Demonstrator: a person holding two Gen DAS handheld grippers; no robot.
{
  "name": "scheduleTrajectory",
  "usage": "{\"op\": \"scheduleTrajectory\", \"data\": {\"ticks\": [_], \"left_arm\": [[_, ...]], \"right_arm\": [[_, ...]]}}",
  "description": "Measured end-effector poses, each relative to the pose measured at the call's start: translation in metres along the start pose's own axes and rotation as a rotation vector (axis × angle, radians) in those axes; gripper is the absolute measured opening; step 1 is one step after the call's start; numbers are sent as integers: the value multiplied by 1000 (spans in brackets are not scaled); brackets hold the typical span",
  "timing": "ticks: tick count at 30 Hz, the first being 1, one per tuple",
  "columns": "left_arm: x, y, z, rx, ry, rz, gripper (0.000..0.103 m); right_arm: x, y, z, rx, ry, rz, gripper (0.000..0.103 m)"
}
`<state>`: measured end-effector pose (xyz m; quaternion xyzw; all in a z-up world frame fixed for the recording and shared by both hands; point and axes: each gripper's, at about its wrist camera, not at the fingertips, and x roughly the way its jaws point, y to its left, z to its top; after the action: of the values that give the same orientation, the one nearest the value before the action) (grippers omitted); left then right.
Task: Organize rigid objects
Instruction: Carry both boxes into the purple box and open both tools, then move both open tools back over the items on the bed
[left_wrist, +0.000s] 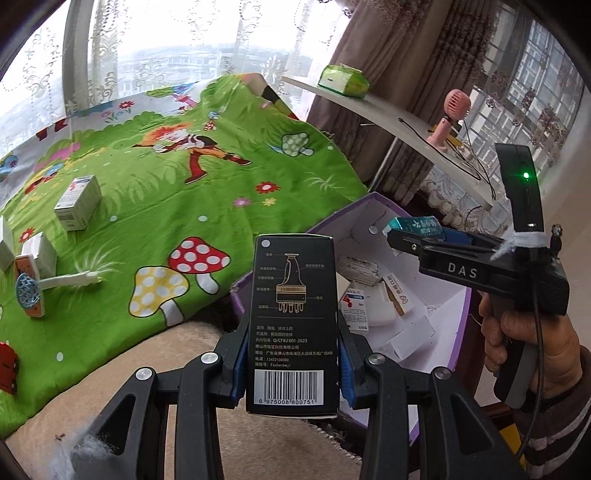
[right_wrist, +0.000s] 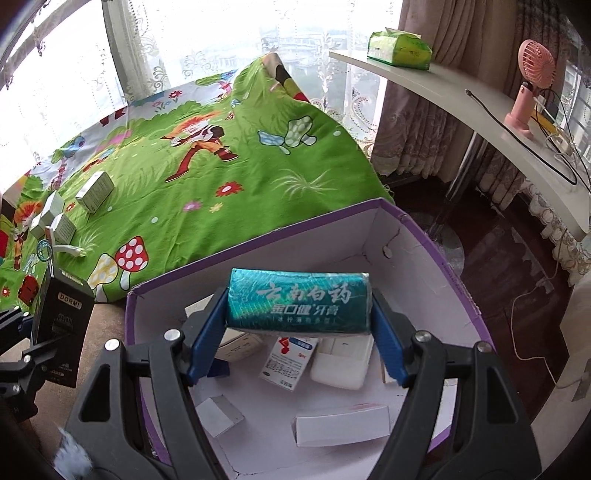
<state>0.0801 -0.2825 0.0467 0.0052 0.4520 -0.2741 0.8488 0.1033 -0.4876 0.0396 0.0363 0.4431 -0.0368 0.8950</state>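
My left gripper (left_wrist: 291, 363) is shut on a tall black box (left_wrist: 293, 317) with a barcode, held upright beside the purple-rimmed carton (left_wrist: 461, 328). The same black box (right_wrist: 61, 325) shows at the left edge of the right wrist view. My right gripper (right_wrist: 297, 332) is shut on a teal toothpaste box (right_wrist: 299, 302), held crosswise above the open carton (right_wrist: 458, 288). In the left wrist view that right gripper (left_wrist: 410, 240) hangs over the carton with the teal box (left_wrist: 413, 227), a hand on its handle. Several small boxes (right_wrist: 288, 356) lie inside the carton.
A green cartoon blanket (left_wrist: 184, 206) holds white boxes (left_wrist: 77, 201), a white comb-like tool (left_wrist: 70, 278) and an orange packet (left_wrist: 31, 291). A curved white table (right_wrist: 480, 107) at the right carries a green tissue pack (right_wrist: 400, 48), a pink fan (right_wrist: 528, 88) and cables.
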Motion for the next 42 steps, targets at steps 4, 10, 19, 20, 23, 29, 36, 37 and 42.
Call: {"op": "scheduleTrajectory", "data": {"ticks": [4,10,19,20,23,29,36,37,42], "left_arm": [[5,-19,-1,47,17,-51,40],[13,-36,0,77,44,-148,44],[-3,-31,1,79,-8,-103,71],[-7,-30,0,87,-17,-85,71],[-17,-27,-1,118,-49,-32,71],[-38,-11,-4,98,-127,145,74],[-61,13,-12,125,-241,219,77],[-64,17,-14,119,-247,222,77],[-69,34,-25,95,-209,220,77]], "right_arm": [[-4,-11,1,24,-10,-9,76],[-9,-18,4,44,-30,-22,76],[-18,-13,10,19,-69,-26,90],[-19,-12,11,19,-72,-29,91],[-20,-5,13,5,-66,-49,93],[-27,14,16,-41,-98,-62,97],[-31,38,18,-62,-156,-123,98],[-31,40,18,-59,-151,-109,98],[-28,51,13,-56,-141,-41,98]]}}
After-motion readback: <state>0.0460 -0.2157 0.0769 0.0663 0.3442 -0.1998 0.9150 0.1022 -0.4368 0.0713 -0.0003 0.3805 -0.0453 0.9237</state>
